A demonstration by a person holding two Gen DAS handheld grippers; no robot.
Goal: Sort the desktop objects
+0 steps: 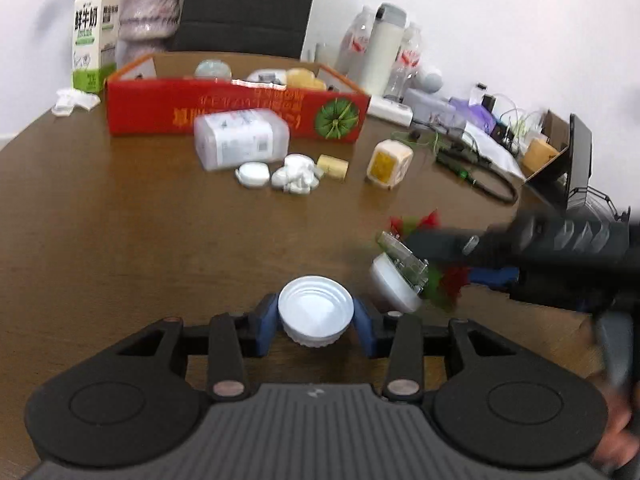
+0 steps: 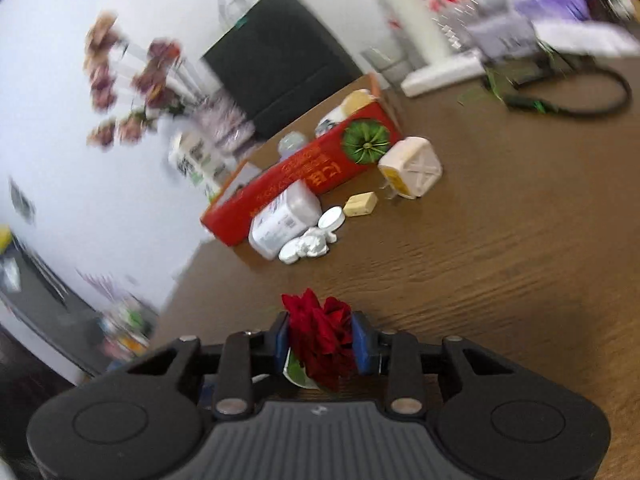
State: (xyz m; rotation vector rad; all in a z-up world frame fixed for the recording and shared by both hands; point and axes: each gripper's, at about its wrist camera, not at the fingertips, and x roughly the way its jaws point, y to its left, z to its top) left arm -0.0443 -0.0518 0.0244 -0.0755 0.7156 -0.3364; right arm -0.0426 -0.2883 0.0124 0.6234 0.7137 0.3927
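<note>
My left gripper [image 1: 316, 322] is shut on a white screw lid [image 1: 316, 312], held open side up above the brown table [image 1: 120, 220]. My right gripper [image 2: 321, 342] is shut on a red artificial flower [image 2: 320, 332] with green leaves; in the left wrist view it [image 1: 424, 268] comes in from the right, with a white base [image 1: 390, 284] below the flower. A red cardboard box [image 1: 240, 110] holding several items stands at the back. In front of it lie a clear plastic container [image 1: 240, 138], a white round lid [image 1: 252, 174], crumpled white paper [image 1: 298, 174], a small yellow block [image 1: 333, 166] and a cream cube [image 1: 389, 163].
A milk carton [image 1: 90, 36] and a vase [image 1: 150, 12] stand back left, with a black chair [image 1: 244, 4] behind the table. Bottles, a white tumbler [image 1: 380, 48], cables [image 1: 480, 176] and a cardboard box [image 1: 548, 148] crowd the back right.
</note>
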